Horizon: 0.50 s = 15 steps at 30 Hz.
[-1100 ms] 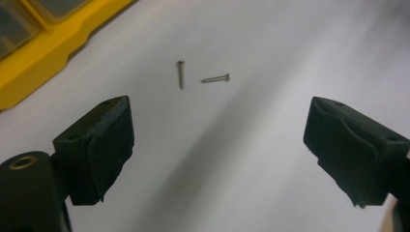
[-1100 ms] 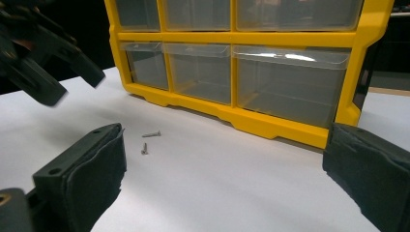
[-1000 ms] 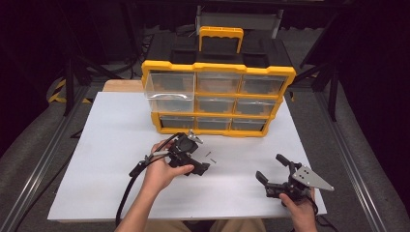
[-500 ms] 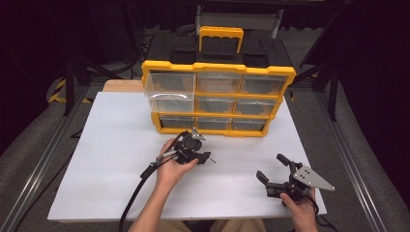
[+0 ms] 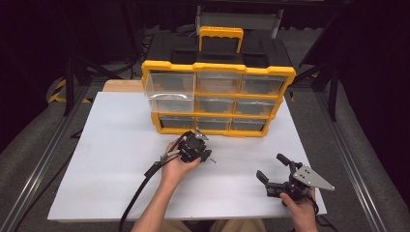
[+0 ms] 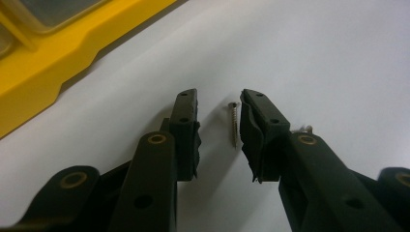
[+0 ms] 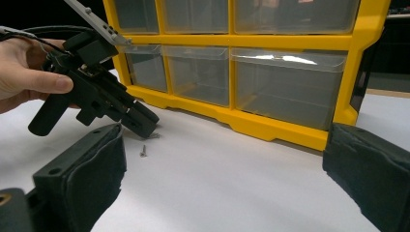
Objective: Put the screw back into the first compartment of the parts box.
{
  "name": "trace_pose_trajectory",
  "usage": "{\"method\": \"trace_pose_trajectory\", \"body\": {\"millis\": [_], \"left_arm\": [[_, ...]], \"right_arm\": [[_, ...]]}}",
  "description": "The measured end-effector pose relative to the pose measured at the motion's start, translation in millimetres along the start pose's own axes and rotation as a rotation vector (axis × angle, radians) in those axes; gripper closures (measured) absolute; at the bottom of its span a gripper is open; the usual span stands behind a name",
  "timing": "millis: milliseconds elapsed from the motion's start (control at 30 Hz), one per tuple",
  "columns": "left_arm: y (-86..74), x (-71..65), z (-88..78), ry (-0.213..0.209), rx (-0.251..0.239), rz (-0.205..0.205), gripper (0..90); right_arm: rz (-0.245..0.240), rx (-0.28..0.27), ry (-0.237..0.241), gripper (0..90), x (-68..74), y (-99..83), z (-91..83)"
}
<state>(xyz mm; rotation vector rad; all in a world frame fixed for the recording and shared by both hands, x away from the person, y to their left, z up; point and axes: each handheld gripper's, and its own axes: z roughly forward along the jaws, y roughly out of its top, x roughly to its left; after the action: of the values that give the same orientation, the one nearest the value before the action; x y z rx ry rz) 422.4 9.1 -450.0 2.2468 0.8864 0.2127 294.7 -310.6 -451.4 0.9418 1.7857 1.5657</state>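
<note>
Lettering is unreadable on yellow organizer and screw.

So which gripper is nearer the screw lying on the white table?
Left. The left gripper is down over the screw, which lies between its closing fingers, not yet pinched. The right gripper sits open, well off toward the table's near right corner.

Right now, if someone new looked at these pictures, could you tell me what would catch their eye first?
The yellow drawer cabinet with clear drawers stands at the far side of the white table, its top-left drawer pulled out. In front of it the left gripper points down at the table, its jaws just closing around a small screw lying between them, not yet pinched. The right gripper rests open near the table's right front corner.
</note>
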Motion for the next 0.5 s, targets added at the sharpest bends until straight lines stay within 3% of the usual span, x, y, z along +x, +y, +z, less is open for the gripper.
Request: {"method": "trace_pose_trajectory", "body": {"millis": [33,233,300,433,500], "left_arm": [[0.5,-0.3,0.3,-0.012,-0.004,-0.004,68.8],[2.5,-0.6,3.3,0.009,0.027,0.007,74.7],[1.1,0.6,3.9,-0.001,0.012,-0.001,78.3],[-0.7,1.8,3.3,-0.011,0.015,0.045,81.8],[-0.5,1.4,2.8,-0.015,0.018,0.058,87.8]], "right_arm": [[0.002,0.001,0.000,2.3,0.1,0.0,0.1],[0.001,0.000,0.000,2.3,0.0,-0.1,-0.2],[0.000,0.001,-0.001,2.3,-0.4,-0.3,-0.2],[0.000,0.001,-0.002,2.3,-0.8,-0.3,0.1],[0.001,0.002,-0.001,2.3,-0.5,-0.4,0.4]]}}
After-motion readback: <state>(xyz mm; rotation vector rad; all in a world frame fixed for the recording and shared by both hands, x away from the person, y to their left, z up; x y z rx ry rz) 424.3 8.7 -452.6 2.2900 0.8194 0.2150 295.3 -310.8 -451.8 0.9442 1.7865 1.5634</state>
